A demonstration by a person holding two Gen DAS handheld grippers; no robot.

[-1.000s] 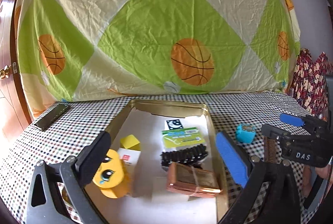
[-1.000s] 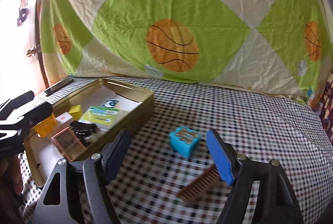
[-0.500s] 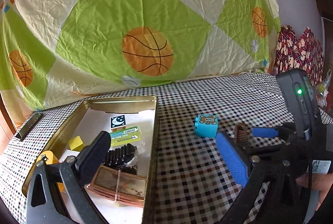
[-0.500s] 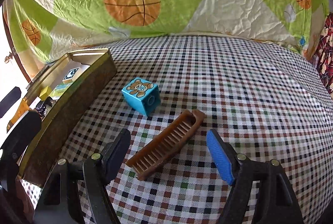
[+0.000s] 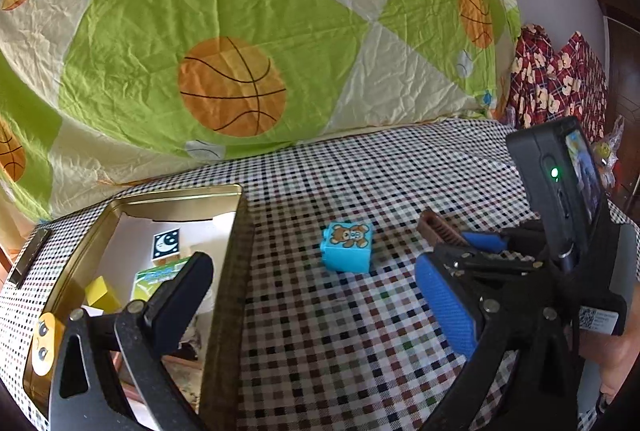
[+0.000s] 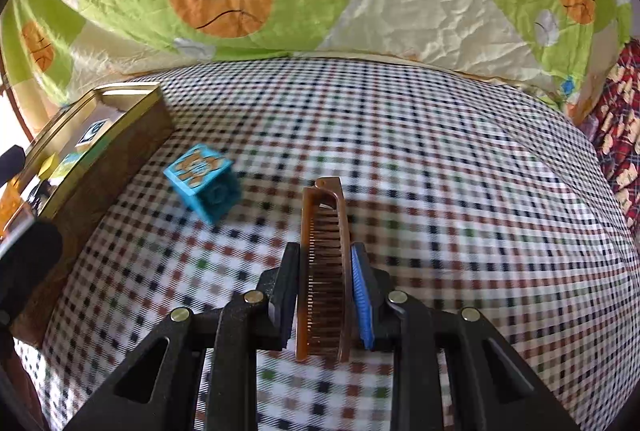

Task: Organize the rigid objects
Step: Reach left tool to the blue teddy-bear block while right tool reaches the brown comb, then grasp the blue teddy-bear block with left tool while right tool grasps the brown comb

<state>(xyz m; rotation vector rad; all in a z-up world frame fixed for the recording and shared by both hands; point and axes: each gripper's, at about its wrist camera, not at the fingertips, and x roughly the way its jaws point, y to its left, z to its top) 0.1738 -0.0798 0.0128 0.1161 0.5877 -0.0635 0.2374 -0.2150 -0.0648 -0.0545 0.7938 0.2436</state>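
Observation:
My right gripper (image 6: 324,263) is shut on a brown comb (image 6: 322,251), gripped across its width with its far end pointing forward over the checkered cloth. In the left wrist view the comb's end (image 5: 438,229) pokes out beyond the right gripper (image 5: 484,251). A blue cube with a bear picture (image 5: 347,247) lies on the cloth between the comb and a gold tin tray (image 5: 230,263); it also shows in the right wrist view (image 6: 204,181). My left gripper (image 5: 308,299) is open and empty, straddling the tray's right wall.
The tray (image 6: 132,127) holds several small items: a moon-print card (image 5: 166,245), a green packet (image 5: 160,277), a yellow block (image 5: 100,295) and an orange toy (image 5: 44,345). A dark flat bar (image 5: 30,257) lies left of the tray. A basketball-print sheet (image 5: 232,87) hangs behind.
My right gripper moved forward over the comb and shut on it. My left gripper swung right, from over the tray's inside to its right wall.

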